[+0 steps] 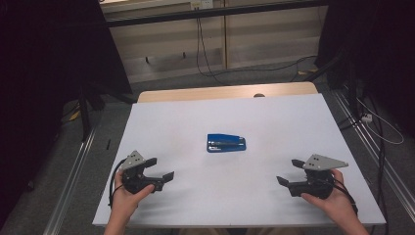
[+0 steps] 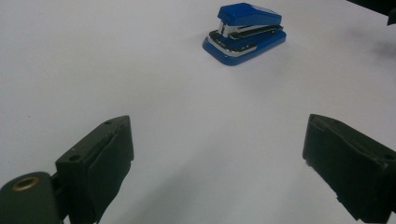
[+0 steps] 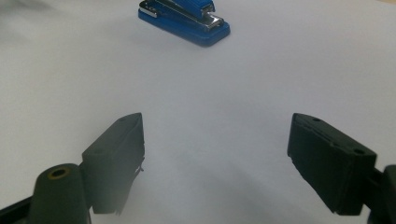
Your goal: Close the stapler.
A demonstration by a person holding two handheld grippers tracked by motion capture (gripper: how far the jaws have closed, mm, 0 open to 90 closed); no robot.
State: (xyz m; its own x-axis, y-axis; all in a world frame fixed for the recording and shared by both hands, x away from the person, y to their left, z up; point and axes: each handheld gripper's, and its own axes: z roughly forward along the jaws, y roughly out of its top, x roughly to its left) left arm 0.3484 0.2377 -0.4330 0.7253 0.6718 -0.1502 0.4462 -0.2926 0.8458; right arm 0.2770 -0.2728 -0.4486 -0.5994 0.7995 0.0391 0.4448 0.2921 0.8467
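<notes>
White table (image 1: 293, 117) | blue stapler (image 1: 226, 143) ctr, well apart btwn left gripper (image 1: 160, 168) & right gripper (image 1: 288, 171) | both jaws apart, empty

- You have one blue stapler (image 1: 225, 143) lying on the table, well apart from both hands.
- You have one white table (image 1: 274, 117) under it.
- You hold two grippers: one left gripper (image 1: 161, 168) and one right gripper (image 1: 289, 171).
- You show two black jaws on each gripper, four in all, each pair standing wide apart with nothing between.
</notes>
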